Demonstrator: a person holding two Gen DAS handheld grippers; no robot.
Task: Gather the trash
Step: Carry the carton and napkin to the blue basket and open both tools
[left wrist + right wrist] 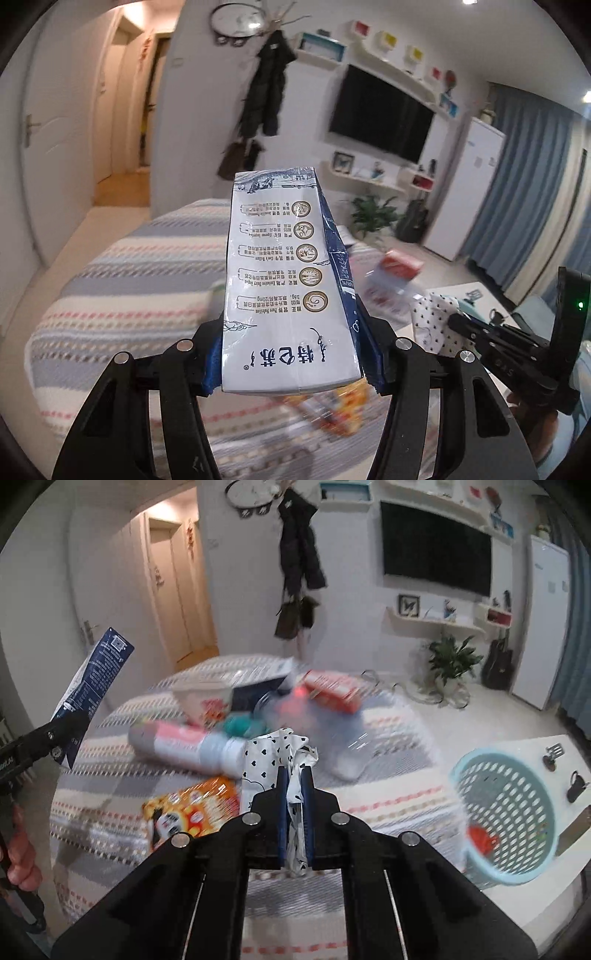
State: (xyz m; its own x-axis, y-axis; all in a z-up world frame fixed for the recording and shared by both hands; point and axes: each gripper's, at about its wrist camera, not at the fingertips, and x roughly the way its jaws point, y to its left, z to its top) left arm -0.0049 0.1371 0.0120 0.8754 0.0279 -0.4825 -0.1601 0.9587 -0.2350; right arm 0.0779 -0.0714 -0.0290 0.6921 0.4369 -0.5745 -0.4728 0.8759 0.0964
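My left gripper is clamped on a blue-and-white milk carton, its fingers pressing the carton's lower sides so it stands up in front of the lens, lifted clear of the bed. From the right wrist view the same carton shows at the left edge, tilted in the air.

My right gripper is closed tight on a crumpled white wrapper with black hearts, the paper pinched between the two blue pads and bunching out above them.

Just beyond my right fingers, on the striped bedspread, lies an orange snack packet, then a pink-and-white bottle on its side, a paper noodle cup, something teal I cannot identify through the blur, and a red box.

To the right, off the bed, a light-blue perforated basket sits on a white table, holding something red.

Further back, a dark coat hangs on the wall beside a television, with a potted plant on the floor below.
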